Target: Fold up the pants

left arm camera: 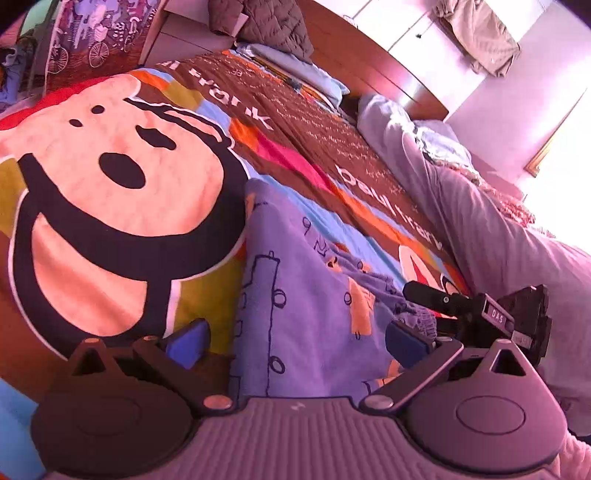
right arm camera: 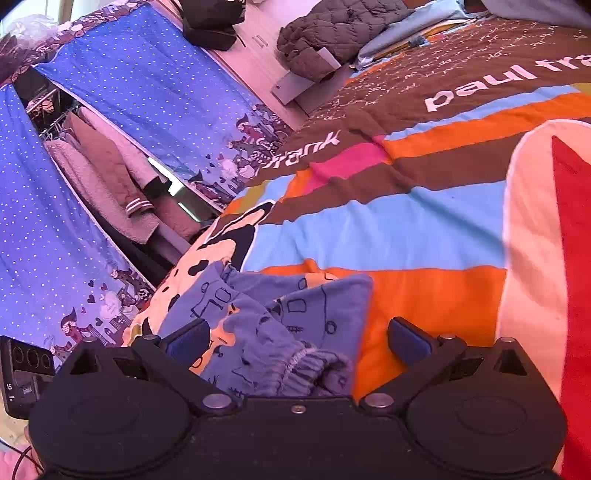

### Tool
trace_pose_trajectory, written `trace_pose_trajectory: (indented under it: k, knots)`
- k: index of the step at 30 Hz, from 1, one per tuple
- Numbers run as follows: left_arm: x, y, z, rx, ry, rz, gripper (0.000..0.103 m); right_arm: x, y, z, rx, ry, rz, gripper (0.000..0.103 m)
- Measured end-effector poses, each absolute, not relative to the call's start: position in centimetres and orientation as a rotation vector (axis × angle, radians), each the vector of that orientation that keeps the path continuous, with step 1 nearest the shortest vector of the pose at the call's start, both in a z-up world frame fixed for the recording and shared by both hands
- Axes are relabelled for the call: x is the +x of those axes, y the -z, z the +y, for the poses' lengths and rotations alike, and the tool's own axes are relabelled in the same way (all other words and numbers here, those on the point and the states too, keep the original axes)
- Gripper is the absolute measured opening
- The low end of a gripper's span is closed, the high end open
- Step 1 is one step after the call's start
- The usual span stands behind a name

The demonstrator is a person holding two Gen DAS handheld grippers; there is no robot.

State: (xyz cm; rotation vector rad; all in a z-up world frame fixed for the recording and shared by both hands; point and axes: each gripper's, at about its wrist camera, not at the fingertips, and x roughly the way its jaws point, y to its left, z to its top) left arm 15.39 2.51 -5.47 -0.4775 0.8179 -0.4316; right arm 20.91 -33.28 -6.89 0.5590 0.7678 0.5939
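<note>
The pants [left arm camera: 295,280] — blue, printed with dark outline drawings and orange patches — lie on the bedspread [left arm camera: 110,206], beside its big cartoon monkey face [left arm camera: 122,173]. The left gripper [left arm camera: 297,343] hangs low over them with its jaws spread wide, holding nothing; the cloth runs between the blue fingertips [left arm camera: 192,341]. The right gripper [right arm camera: 297,341] is just as wide open and empty, the bunched elastic waistband [right arm camera: 310,369] lying between its jaws. Beyond the monkey face hangs a blue dotted curtain [right arm camera: 147,88]; a grey quilted jacket [right arm camera: 332,33] lies further off.
</note>
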Motion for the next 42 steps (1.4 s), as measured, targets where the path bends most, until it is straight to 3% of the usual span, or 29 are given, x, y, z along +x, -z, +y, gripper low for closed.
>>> trace_pose_trajectory:
  k: [3, 4, 5, 7, 11, 19, 25, 35, 42]
  knots:
    - [15.5, 5.4, 2.0, -0.447, 0.465, 0.832, 0.079, 20.7, 7.2, -33.9, 0.604, -0.596, 0.754, 0.097]
    - [15.5, 5.4, 1.8, -0.433, 0.454, 0.837, 0.077, 20.6, 7.3, -34.1, 0.626, -0.593, 0.751, 0.085]
    - [15.3, 5.3, 1.7, -0.426, 0.450, 0.835, 0.076, 20.6, 7.6, -34.3, 0.643, -0.586, 0.761, 0.066]
    - [15.2, 5.3, 1.7, -0.422, 0.434, 0.838, 0.068, 20.8, 7.9, -34.4, 0.645, -0.560, 0.786, 0.048]
    - [15.3, 5.3, 1.5, -0.400, 0.366, 0.860, 0.051, 20.6, 7.6, -33.8, 0.595, -0.554, 0.791, 0.036]
    - [14.0, 4.3, 0.0, -0.270, 0.296, 0.841, 0.029, 19.0, 6.4, -31.7, 0.416, -0.486, 0.729, 0.026]
    - [14.5, 3.3, -0.2, -0.289, 0.271, 0.886, 0.021, 18.3, 5.1, -30.3, 0.287, -0.469, 0.676, 0.022]
    - [17.8, -1.2, -2.4, -0.269, 0.292, 0.787, 0.019, 19.2, 1.3, -31.7, 0.307, -0.452, 0.509, 0.020]
    - [22.9, 0.7, -6.2, -0.292, 0.301, 0.807, 0.019, 21.7, 0.5, -34.9, 0.327, -0.363, 0.421, 0.020]
